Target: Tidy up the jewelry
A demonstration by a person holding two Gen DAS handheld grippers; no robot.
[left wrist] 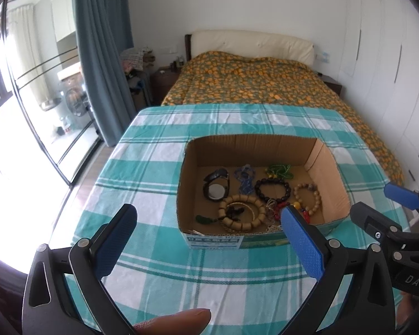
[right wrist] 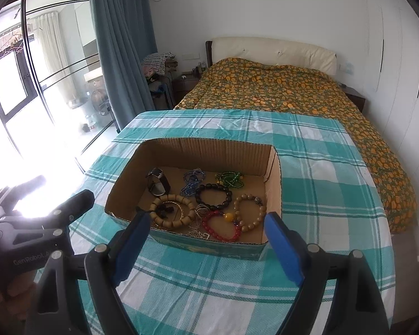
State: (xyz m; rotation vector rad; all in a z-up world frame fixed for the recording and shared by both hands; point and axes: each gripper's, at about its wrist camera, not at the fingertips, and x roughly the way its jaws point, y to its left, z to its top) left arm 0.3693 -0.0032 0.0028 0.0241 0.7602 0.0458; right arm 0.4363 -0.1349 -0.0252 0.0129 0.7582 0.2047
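An open cardboard box (left wrist: 254,145) (right wrist: 209,150) stands on the checked tablecloth. In it lie a black watch (left wrist: 216,185) (right wrist: 159,184), a blue bead string (left wrist: 245,180) (right wrist: 192,182), a green bead string (left wrist: 280,170) (right wrist: 229,179), a dark bead bracelet (left wrist: 273,189) (right wrist: 213,195), tan bead bracelets (left wrist: 307,196) (right wrist: 250,212), a wooden bead ring (left wrist: 241,215) (right wrist: 171,212) and a red bracelet (right wrist: 222,227). My left gripper (left wrist: 209,220) is open and empty, just before the box's near wall. My right gripper (right wrist: 208,229) is open and empty over the near wall; it also shows in the left wrist view (left wrist: 382,203).
The table with the teal and white cloth (left wrist: 159,167) (right wrist: 321,195) ends at a far edge before a bed with an orange patterned cover (left wrist: 254,81) (right wrist: 279,86). A glass door and blue curtain (left wrist: 103,55) stand at the left, white wardrobes (right wrist: 399,55) at the right.
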